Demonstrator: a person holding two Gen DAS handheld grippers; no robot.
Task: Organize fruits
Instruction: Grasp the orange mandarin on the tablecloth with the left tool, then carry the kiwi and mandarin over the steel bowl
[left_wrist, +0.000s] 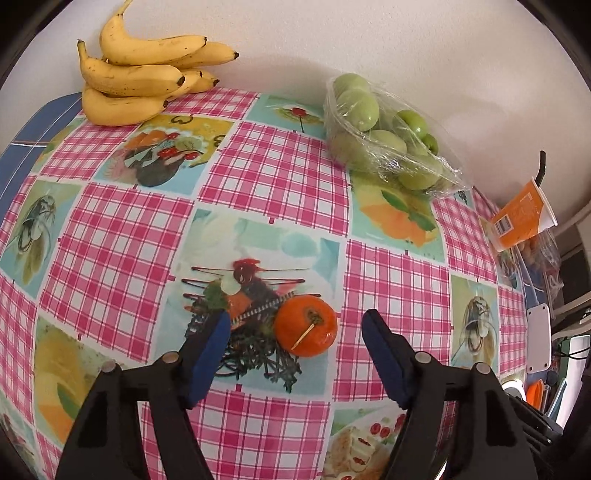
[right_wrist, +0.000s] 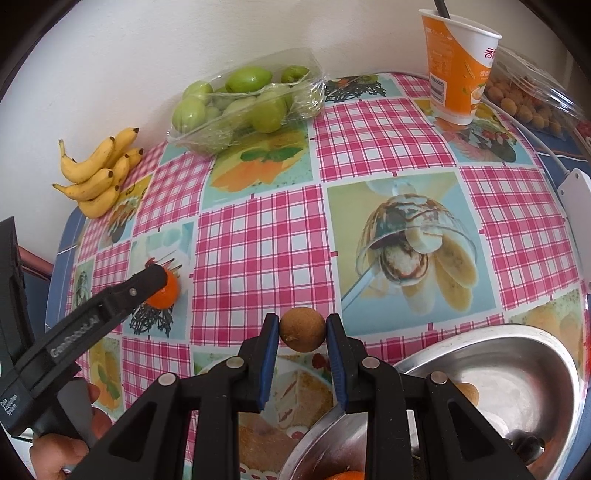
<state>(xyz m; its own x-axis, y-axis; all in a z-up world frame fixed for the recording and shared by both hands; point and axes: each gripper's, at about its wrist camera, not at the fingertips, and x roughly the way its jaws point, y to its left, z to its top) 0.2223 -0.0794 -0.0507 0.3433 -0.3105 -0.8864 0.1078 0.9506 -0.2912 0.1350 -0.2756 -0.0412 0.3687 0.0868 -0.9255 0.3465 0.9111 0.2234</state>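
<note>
An orange tangerine (left_wrist: 306, 326) with a short stalk lies on the checked tablecloth (left_wrist: 258, 177). My left gripper (left_wrist: 295, 328) stands open around it, one blue pad on each side, neither touching it. In the right wrist view one left finger (right_wrist: 147, 282) covers part of the same tangerine (right_wrist: 168, 293). My right gripper (right_wrist: 302, 330) is shut on a small round brown fruit (right_wrist: 303, 329), held above the cloth beside a metal bowl (right_wrist: 480, 332). The bowl holds another brown fruit (right_wrist: 468, 393) and an orange fruit (right_wrist: 347, 474) at the frame's bottom edge.
A bunch of bananas (right_wrist: 99, 173) and a film-wrapped tray of green fruits (right_wrist: 247, 103) lie along the wall. An orange paper cup (right_wrist: 454, 66) with a straw and a clear box of small brown fruits (right_wrist: 532, 99) stand far right. A white box (right_wrist: 574, 192) on a cable sits at the right edge.
</note>
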